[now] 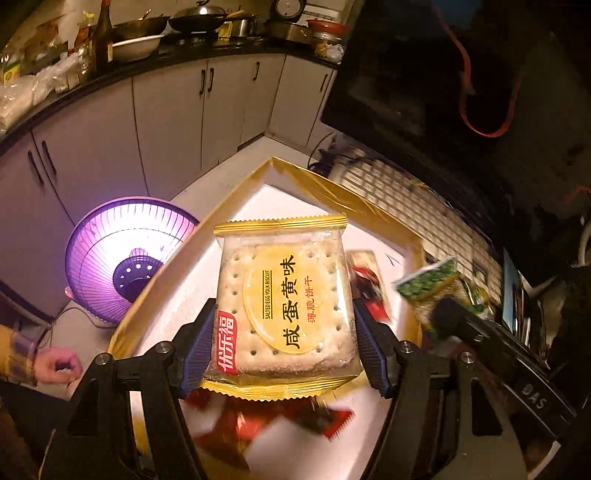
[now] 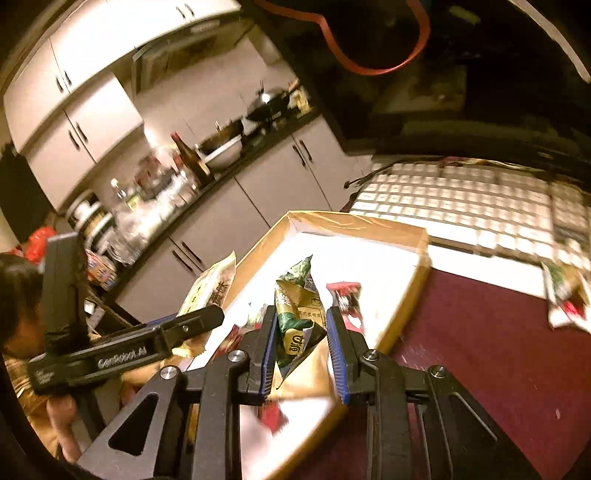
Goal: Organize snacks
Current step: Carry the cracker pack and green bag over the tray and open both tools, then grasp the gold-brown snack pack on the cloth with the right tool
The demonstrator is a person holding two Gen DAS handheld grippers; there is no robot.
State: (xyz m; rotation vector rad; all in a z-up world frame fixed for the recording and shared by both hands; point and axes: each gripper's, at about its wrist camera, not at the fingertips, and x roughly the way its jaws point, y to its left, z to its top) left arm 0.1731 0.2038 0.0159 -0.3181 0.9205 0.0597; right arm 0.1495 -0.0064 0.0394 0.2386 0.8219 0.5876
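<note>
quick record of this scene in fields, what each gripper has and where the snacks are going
left gripper: shut on salted egg yolk biscuit pack
right gripper: shut on green snack packet
container: gold-edged box, white inside
in box: red-wrapped snacks
outside box: loose packets on maroon tabletop

Biscuit packet [image 1: 284, 299] in left tool [image 1: 284, 332] above tray [image 1: 325, 188]

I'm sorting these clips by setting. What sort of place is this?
Most likely a home kitchen: a dark countertop crowded with woks and bottles, above pale cabinet doors. The snack sorting happens at a table beside it, over a shallow box.
</note>
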